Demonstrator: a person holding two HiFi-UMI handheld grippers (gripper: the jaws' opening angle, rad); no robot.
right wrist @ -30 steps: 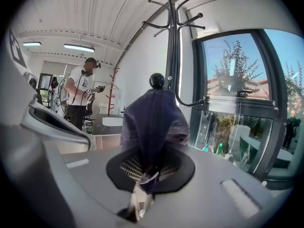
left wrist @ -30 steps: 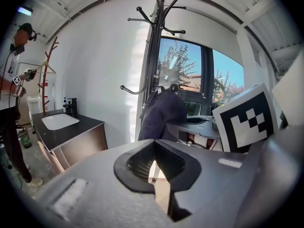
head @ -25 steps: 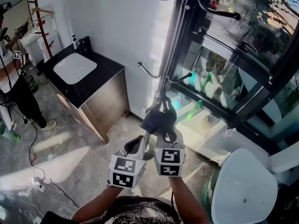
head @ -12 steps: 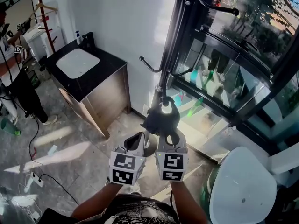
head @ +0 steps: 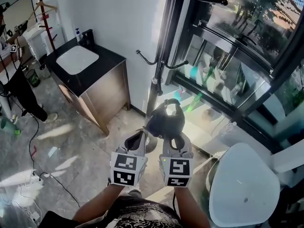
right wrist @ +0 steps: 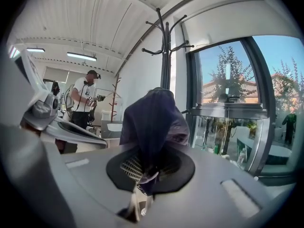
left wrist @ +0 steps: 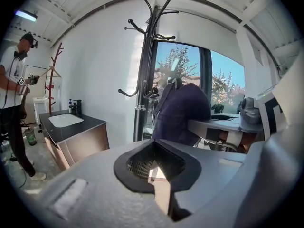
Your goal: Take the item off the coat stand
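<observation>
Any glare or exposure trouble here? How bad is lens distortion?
Head view: sun glare blows out the floor beside the coat stand, little distortion. Left gripper view: heavy fisheye bending, dark cloth backlit by the window. Right gripper view: same fisheye, black corners, cloth nearest the lens looks soft.

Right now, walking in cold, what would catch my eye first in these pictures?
First, the dark blue cloth item pinched in the shut right gripper at the centre of the head view, held apart from the tall black coat stand by the window. Beside it the left gripper is shut on nothing. At upper left of the head view, a white sink sits in a dark counter.
</observation>
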